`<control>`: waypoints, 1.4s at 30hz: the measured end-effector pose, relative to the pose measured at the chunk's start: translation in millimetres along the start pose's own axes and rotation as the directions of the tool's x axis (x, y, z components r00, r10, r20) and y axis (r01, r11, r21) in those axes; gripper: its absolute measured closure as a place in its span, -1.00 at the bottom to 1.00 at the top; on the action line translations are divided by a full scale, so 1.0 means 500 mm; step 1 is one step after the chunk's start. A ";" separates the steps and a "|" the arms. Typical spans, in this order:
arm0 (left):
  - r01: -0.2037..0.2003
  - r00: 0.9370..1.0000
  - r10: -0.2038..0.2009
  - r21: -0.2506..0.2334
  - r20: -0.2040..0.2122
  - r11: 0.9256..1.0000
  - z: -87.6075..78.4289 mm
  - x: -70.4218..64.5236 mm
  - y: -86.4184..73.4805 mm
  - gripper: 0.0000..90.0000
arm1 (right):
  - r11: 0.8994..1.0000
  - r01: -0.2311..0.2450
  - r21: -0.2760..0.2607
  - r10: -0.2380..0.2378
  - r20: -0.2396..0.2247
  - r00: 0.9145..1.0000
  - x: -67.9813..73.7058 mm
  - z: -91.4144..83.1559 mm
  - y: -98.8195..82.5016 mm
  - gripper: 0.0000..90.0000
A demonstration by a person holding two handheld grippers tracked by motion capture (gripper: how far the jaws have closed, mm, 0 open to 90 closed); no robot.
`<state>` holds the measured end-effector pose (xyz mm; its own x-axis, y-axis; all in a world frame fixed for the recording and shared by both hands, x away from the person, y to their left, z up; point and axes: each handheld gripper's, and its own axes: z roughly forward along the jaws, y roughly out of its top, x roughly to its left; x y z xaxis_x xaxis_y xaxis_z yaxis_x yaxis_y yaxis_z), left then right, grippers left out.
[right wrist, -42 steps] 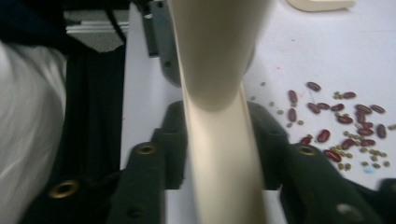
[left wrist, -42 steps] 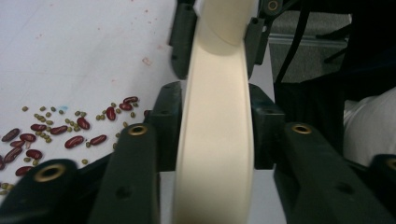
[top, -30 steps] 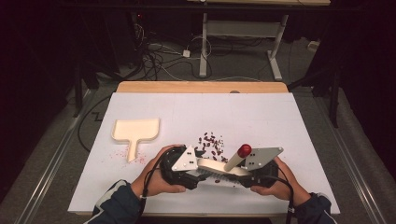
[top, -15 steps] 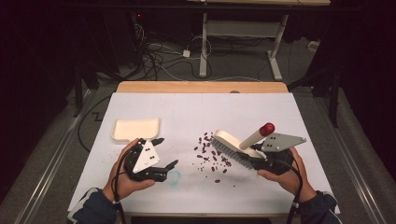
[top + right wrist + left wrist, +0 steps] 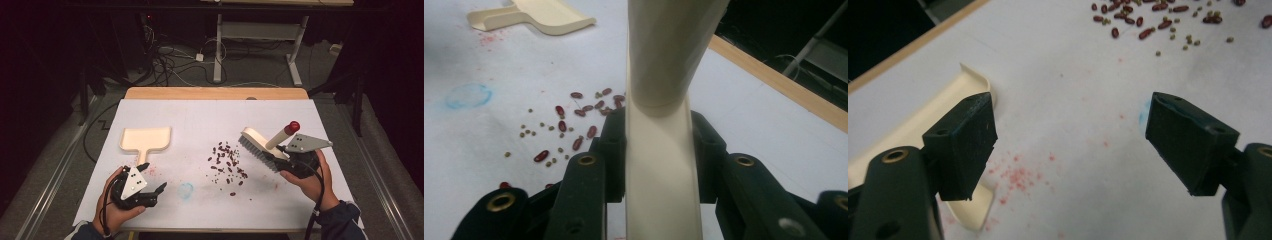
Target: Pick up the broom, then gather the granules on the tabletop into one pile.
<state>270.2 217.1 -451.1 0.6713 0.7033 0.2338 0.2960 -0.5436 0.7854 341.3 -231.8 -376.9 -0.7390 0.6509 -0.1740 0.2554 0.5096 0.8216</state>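
A cream dustpan (image 5: 145, 139) lies flat at the left of the white table, its handle toward me. My left gripper (image 5: 154, 176) hovers just below and right of that handle; its jaws have just been opening and stand open with nothing between them. In the left gripper view (image 5: 1070, 145) the dustpan's handle (image 5: 970, 212) sits beside the left jaw. My right gripper (image 5: 281, 157) is shut on the cream brush (image 5: 255, 142), whose red-tipped handle points up to the right. The brush handle (image 5: 659, 165) is pinched between the jaws. Red and green beans (image 5: 227, 164) lie scattered left of the bristles.
A faint blue ring (image 5: 186, 190) and reddish specks mark the sheet near the front. The wooden table edge (image 5: 215, 93) runs along the back, with cables and a desk frame on the dark floor beyond. The dustpan (image 5: 539, 15) and beans (image 5: 569, 125) show past the brush.
My left gripper has let go near the brush, opened, and moved left to below the dustpan handle. The right gripper carried the brush to the right of the beans.
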 end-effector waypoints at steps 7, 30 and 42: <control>-0.016 1.000 0.016 0.025 0.010 1.000 0.005 -0.005 -0.009 -0.58 | 1.000 -0.010 0.003 0.009 0.021 1.000 -0.010 0.005 -0.002 0.50; -0.031 0.999 0.029 0.053 0.036 0.998 0.011 -0.006 -0.015 -0.59 | 0.999 -0.026 0.041 0.022 0.090 0.996 -0.029 0.026 -0.018 0.50; -0.026 0.999 0.022 0.077 0.050 0.997 0.021 -0.008 -0.016 -0.59 | 0.995 0.030 0.099 -0.047 0.171 0.984 -0.051 0.113 0.010 0.50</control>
<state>272.4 213.9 -464.1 0.7105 0.6676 0.2224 0.3300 -0.5953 0.7326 396.9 -214.0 -398.8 -0.6326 0.7129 -0.3028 0.2935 0.5824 0.7580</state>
